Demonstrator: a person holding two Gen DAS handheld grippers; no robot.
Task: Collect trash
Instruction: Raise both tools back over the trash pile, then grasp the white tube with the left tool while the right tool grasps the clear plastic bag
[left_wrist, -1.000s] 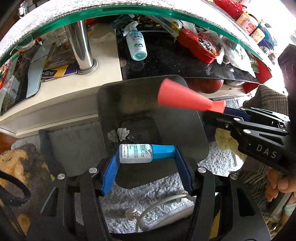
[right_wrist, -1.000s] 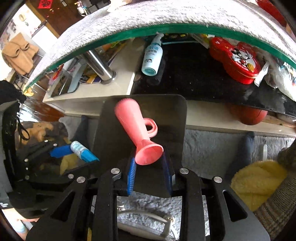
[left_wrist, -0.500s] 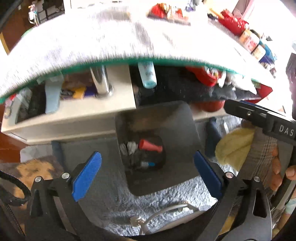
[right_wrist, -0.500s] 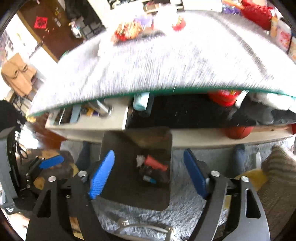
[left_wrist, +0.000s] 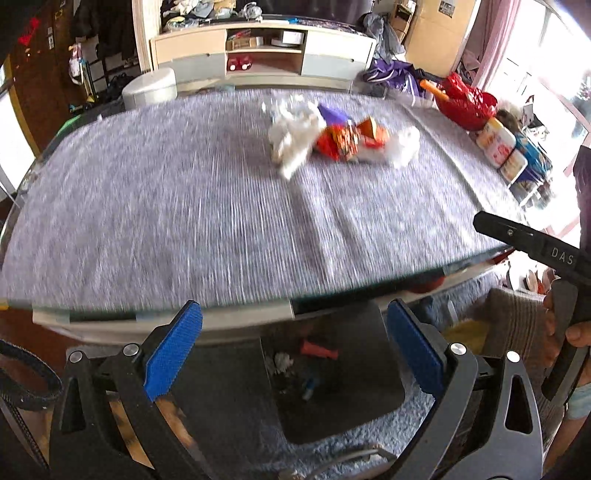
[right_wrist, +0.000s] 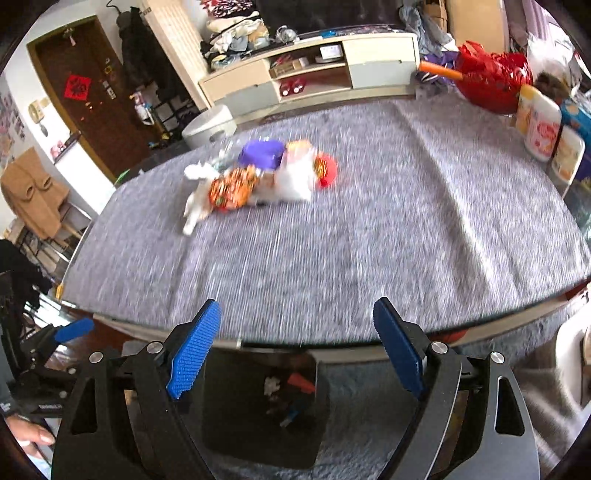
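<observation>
Left tool (left_wrist: 293, 349) and right tool (right_wrist: 295, 345): jaws have just been opening, now spread wide, nothing between them. Black bin (left_wrist: 376, 387) on the floor below the worktop (left_wrist: 184, 206) edge holds a red cone (left_wrist: 319, 350) and small bottle (left_wrist: 308, 384). Crumpled wrappers (left_wrist: 340, 140) and white tissue (left_wrist: 291, 142) lie mid-worktop, well apart from both tools.
</observation>
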